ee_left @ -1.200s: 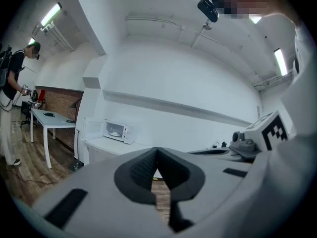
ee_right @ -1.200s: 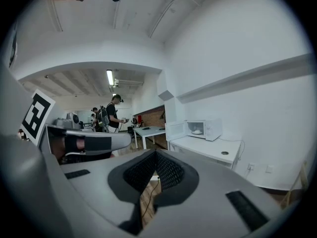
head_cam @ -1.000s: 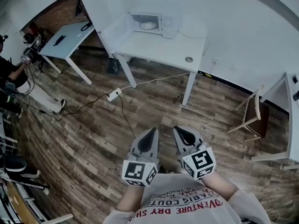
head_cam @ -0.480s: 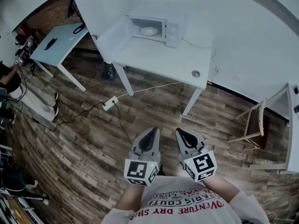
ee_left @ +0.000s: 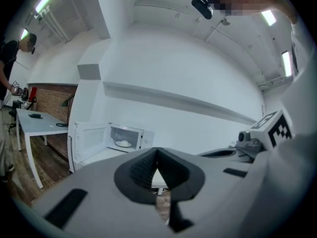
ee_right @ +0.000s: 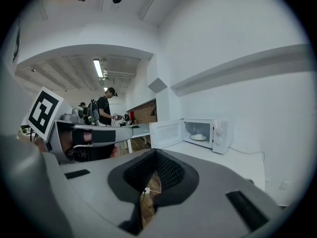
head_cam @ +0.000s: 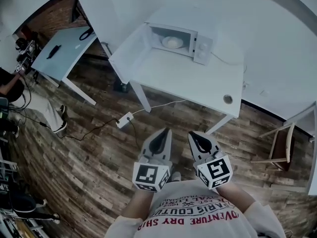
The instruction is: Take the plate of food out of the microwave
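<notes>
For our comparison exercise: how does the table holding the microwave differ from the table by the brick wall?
The microwave table is white; the brick-wall table looks pale blue. The microwave table carries an open microwave with a plate inside; the brick-wall table holds small dark items. Both have white legs.

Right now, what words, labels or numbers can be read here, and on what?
"ADVENTURE DRY SH": the person's shirt, upside down, cut off.
"ABIE COUTU": same shirt, line above, partly unclear.
Cubes on left gripper and right gripper: square marker patterns, no words.
On the microwave: nothing readable.
</notes>
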A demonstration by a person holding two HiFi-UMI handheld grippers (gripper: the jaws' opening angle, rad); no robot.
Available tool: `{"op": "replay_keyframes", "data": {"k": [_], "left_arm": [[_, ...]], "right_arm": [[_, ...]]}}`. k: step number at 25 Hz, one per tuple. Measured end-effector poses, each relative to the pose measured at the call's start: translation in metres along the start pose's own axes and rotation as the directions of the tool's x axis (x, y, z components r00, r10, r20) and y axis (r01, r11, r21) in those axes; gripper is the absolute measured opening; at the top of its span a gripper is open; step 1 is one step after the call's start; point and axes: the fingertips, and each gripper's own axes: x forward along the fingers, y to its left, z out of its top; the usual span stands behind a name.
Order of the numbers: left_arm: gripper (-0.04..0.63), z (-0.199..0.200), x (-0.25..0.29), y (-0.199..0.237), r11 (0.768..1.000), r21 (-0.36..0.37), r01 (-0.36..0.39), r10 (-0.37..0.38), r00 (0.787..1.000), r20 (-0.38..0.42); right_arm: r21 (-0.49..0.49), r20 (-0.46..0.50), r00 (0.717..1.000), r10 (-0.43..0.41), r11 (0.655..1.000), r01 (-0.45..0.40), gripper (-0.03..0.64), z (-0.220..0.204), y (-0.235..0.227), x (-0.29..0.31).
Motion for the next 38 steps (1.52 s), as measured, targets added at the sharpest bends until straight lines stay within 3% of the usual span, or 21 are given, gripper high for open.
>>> {"op": "replay_keyframes", "data": {"k": [12,20,25,33,38], "left_arm": [[0.006,0.001,0.065,0.062,0.998,-0.046,-0.035,0.033,0.999,-0.042],[0.006,0.015,0.136,0.105,0.993,-0.03,-0.118,0.117,0.992,-0.038],[0.006,0.037,0.198,0.119,0.989,0.039,-0.142,0.143,0.989,-0.032],[0.006,0.038,0.282,0.155,0.982,-0.022,-0.189,0.187,0.98,-0.063],[0.006,0.031,0.309,0.167,0.984,-0.029,-0.176,0.172,0.979,-0.109]], "right_arm": [[0.019,-0.038,0.999,0.037,0.999,-0.036,0.011,0.016,-0.039,0.089],[0.002,-0.023,0.992,0.127,0.992,-0.127,0.011,0.036,-0.089,0.165],[-0.036,0.005,0.984,0.178,0.983,-0.178,0.011,0.065,-0.132,0.207],[-0.02,0.006,0.99,0.144,0.989,-0.144,0.011,0.082,-0.218,0.257],[0.025,-0.009,0.995,0.098,0.995,-0.098,0.011,0.076,-0.251,0.281]]}}
